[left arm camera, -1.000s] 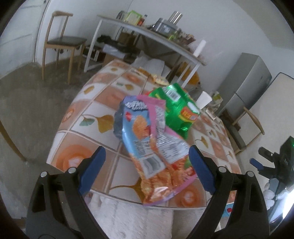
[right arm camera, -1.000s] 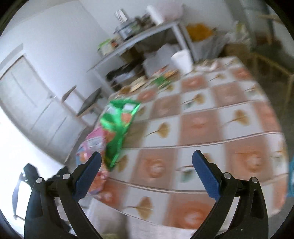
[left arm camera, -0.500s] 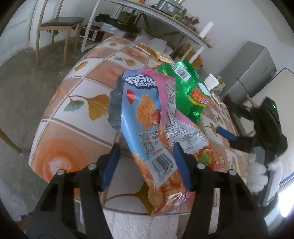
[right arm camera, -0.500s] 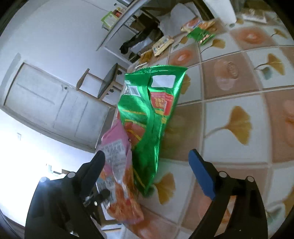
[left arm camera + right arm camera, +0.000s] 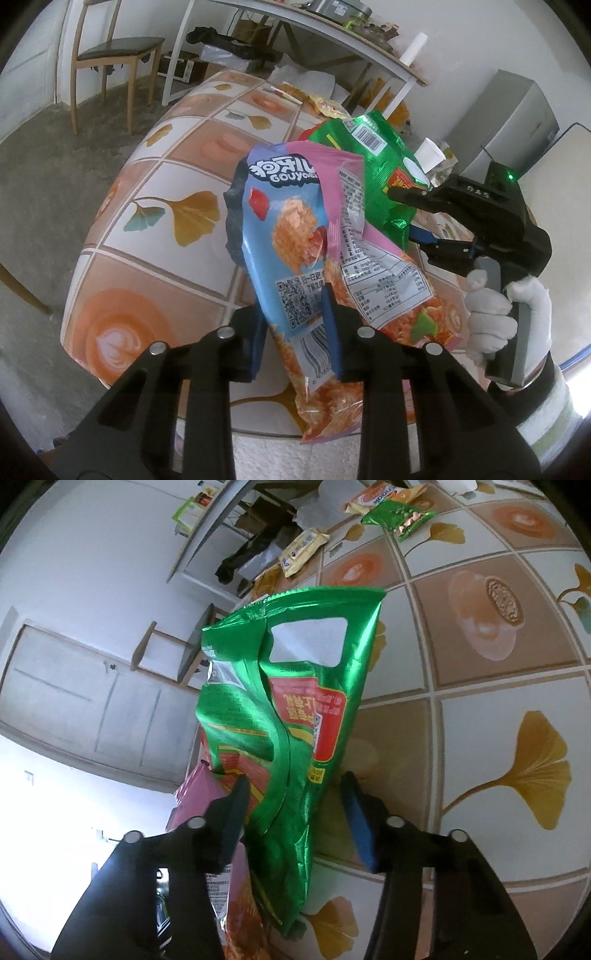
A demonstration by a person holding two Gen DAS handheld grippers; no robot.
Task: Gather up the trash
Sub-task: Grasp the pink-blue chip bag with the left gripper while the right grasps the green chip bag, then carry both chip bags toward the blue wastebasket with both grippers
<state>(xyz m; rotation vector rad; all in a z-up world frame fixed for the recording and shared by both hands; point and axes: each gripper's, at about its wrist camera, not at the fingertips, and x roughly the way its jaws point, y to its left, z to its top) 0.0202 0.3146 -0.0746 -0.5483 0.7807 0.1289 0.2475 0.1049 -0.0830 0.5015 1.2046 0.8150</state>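
Note:
A blue and pink snack bag (image 5: 295,229) stands at the near edge of the tiled table (image 5: 177,177). Its lower part fills the gap of my left gripper (image 5: 291,312), whose jaws are closing and touch it on both sides. Leaning behind it is a green foil snack bag (image 5: 373,162). In the right wrist view the green bag (image 5: 291,709) stands between the fingers of my right gripper (image 5: 295,786). Those jaws are closing too. The left finger touches the foil; the blue right pad (image 5: 356,827) stays clear of it. The pink bag (image 5: 199,797) peeks out behind.
Several more wrappers lie at the table's far end: a pale packet (image 5: 303,550), a small green one (image 5: 399,517). A paper cup (image 5: 428,155) stands beyond the bags. A gloved hand (image 5: 491,317) holds the right gripper. A chair (image 5: 110,51), a white side table (image 5: 295,29) and a grey cabinet (image 5: 509,114) stand around.
Both grippers' jaws have narrowed. The left one came in around the blue and pink bag's lower part. The right one swung in from the table's side to straddle the green bag.

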